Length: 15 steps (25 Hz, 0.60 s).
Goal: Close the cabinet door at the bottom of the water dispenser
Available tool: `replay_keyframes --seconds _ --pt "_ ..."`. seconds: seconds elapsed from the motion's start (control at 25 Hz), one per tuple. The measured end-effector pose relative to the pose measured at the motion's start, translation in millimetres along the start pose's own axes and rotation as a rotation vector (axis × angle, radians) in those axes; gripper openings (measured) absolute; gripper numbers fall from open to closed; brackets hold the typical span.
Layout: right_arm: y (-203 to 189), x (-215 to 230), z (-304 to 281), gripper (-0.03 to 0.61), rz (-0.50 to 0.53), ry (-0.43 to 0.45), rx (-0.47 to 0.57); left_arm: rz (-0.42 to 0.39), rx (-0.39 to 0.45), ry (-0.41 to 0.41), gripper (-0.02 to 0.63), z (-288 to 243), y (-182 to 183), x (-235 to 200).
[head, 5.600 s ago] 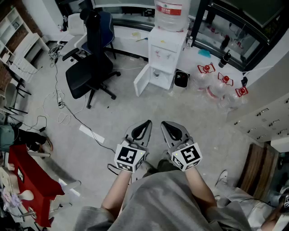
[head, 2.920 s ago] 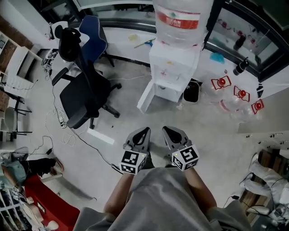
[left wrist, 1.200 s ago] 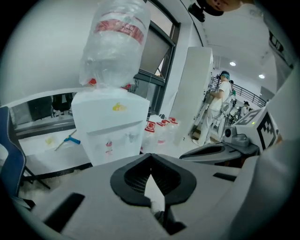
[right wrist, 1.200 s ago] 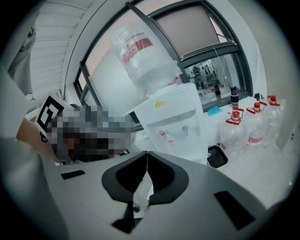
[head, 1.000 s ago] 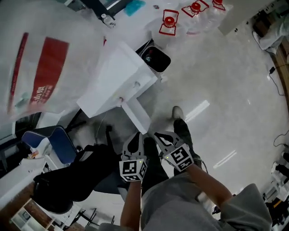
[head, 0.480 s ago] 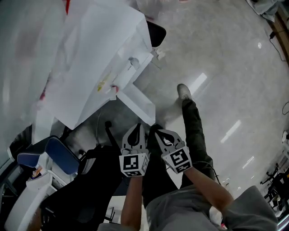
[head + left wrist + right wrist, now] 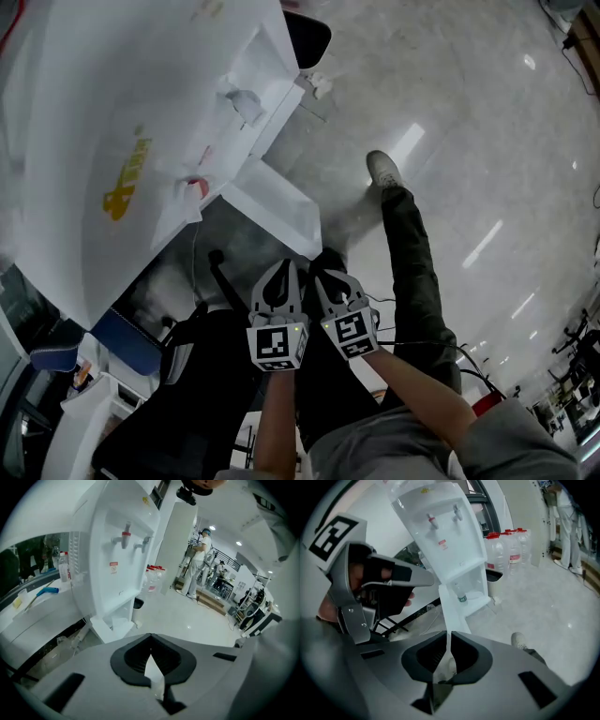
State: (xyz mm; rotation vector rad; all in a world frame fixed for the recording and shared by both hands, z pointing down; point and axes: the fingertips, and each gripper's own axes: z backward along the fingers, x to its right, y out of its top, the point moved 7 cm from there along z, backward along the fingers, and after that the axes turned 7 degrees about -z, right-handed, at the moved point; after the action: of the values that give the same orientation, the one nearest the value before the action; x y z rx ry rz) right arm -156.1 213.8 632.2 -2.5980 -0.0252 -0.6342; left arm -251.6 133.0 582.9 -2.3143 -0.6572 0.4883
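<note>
The door (image 7: 272, 199) at the foot of the dispenser (image 7: 112, 141) stands open, swung out over the floor (image 7: 450, 141) toward me. My left gripper (image 7: 281, 269) and right gripper (image 7: 325, 278) hover side by side near its outer edge, fingers together, holding nothing.

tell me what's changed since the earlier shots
The person walked up to the tall white water dispenser, once across the room, now close at upper left. The left gripper and right gripper came along, now near its white cabinet door. Nothing was gripped: both stay shut and empty, and the door is still open.
</note>
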Motion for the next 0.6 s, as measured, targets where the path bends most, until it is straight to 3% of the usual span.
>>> replay_keyframes --seconds 0.12,0.24,0.4,0.6 --pt "-21.0 -5.2 -25.1 0.025 0.004 -0.045 -0.011 -0.042 -0.01 -0.024 0.008 -10.7 -10.5 -0.6" --pt "-38.6 -2.8 -51.3 0.103 -0.048 -0.112 -0.007 -0.04 -0.019 -0.035 0.008 -20.8 -21.7 -3.9" --pt "-48.9 6.9 -71.1 0.106 -0.101 -0.202 -0.029 -0.046 -0.016 -0.035 0.008 -25.4 -29.9 -10.4" --pt "-44.5 9.8 -77.1 0.106 -0.077 -0.236 0.018 -0.034 -0.016 -0.033 0.008 -21.7 -35.4 -17.6"
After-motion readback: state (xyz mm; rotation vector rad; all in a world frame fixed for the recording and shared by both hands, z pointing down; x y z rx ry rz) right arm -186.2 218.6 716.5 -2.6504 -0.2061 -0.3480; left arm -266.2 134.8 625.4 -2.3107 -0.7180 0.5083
